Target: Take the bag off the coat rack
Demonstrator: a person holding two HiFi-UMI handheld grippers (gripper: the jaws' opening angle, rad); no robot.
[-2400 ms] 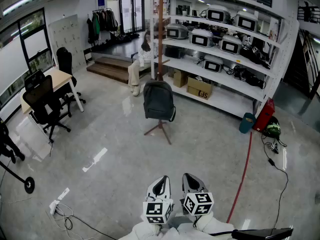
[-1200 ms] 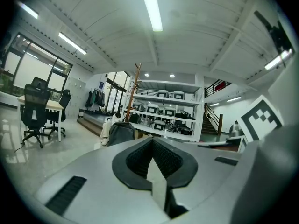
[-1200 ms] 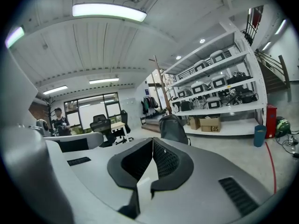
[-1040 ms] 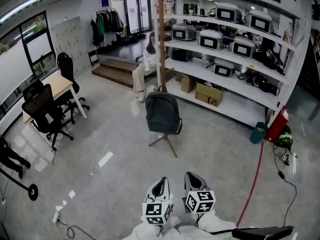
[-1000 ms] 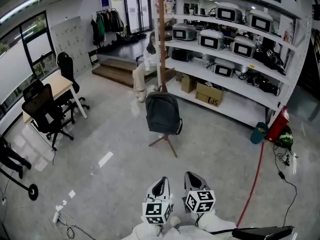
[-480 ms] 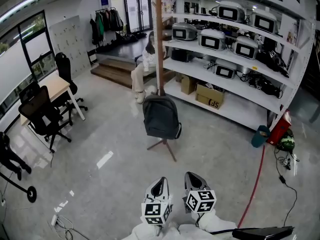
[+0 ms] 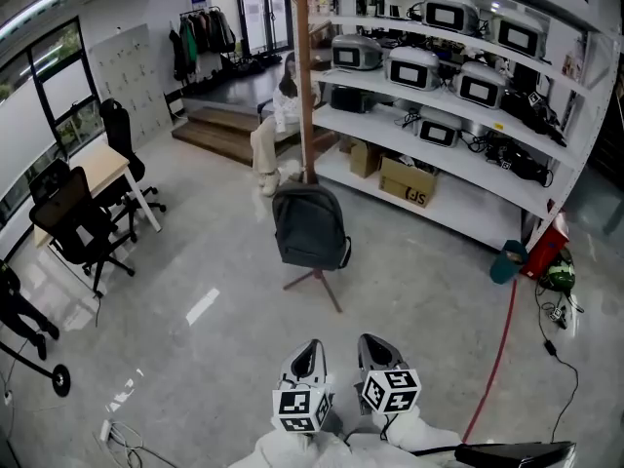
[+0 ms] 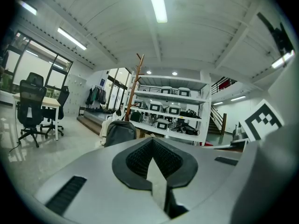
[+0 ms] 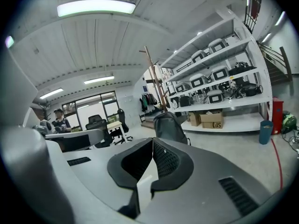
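A dark grey backpack (image 7: pixel 309 226) hangs low on a tall wooden coat rack (image 7: pixel 303 76) in the middle of the floor, in front of the shelves. The backpack (image 8: pixel 119 131) also shows in the left gripper view, and the same backpack (image 9: pixel 169 127) stands ahead in the right gripper view. My left gripper (image 7: pixel 309 351) and right gripper (image 7: pixel 371 344) sit side by side at the bottom of the head view, well short of the bag. Both are shut with nothing between the jaws.
White shelves (image 7: pixel 458 125) with appliances and cardboard boxes line the right. A person (image 7: pixel 276 115) sits behind the rack. A desk (image 7: pixel 95 169) with black office chairs (image 7: pixel 73 222) stands at the left. A red hose (image 7: pixel 497 344) and cables lie on the floor to the right.
The rack and backpack have drawn nearer and shifted slightly left in the head view as I walk toward them. Both grippers stay shut, side by side.
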